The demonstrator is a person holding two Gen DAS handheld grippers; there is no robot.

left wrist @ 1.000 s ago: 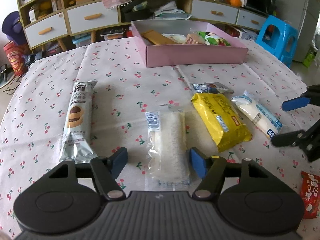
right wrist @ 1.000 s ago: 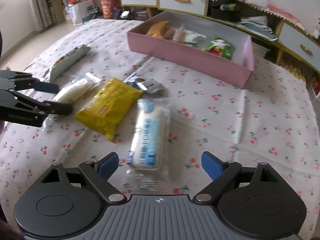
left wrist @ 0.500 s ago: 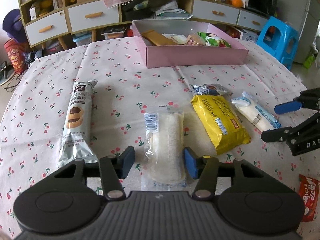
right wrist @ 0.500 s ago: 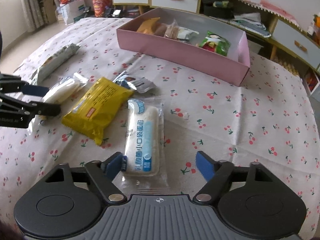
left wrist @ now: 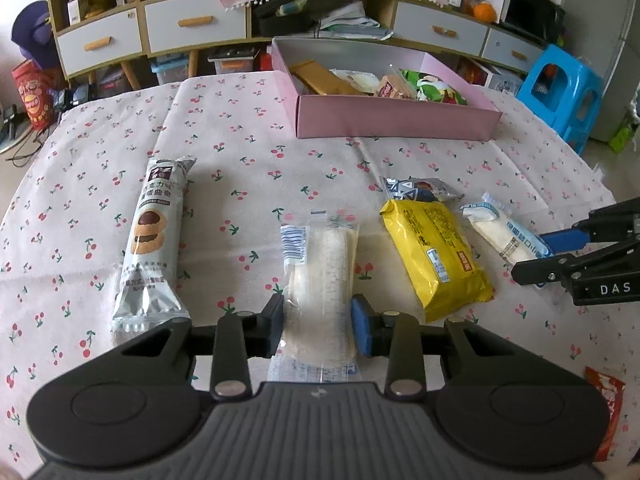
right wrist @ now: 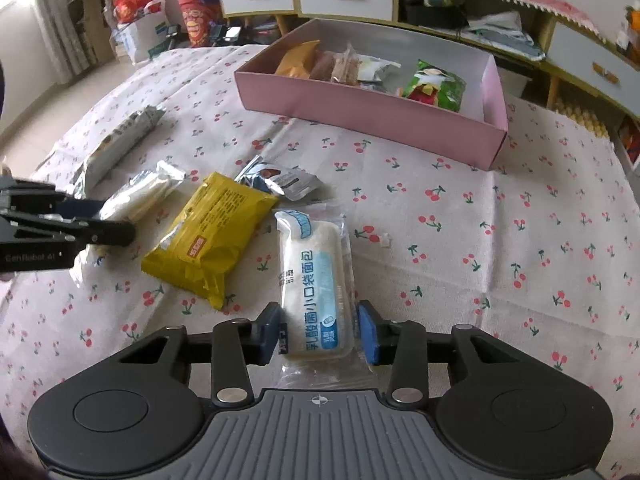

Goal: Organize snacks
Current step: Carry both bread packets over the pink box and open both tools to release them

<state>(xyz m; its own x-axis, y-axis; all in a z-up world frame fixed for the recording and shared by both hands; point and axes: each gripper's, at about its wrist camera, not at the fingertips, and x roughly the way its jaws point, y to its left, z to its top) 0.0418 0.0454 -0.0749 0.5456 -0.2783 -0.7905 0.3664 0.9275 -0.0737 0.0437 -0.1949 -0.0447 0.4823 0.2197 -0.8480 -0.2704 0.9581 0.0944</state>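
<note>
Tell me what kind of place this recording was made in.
Most likely a lived-in room of a home, not a lab. A table under a cherry-print tablecloth holds snacks and a pink box; behind stand a cluttered sideboard with drawers, a microwave and a blue plastic stool.

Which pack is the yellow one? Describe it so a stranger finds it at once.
Start at the pink box at the far side of the cherry-print tablecloth, then come nearer to the row of loose snacks. The yellow pack lies there between two clear-wrapped white bread packs. It is the only opaque, bright yellow wrapper, with a small red label.
</note>
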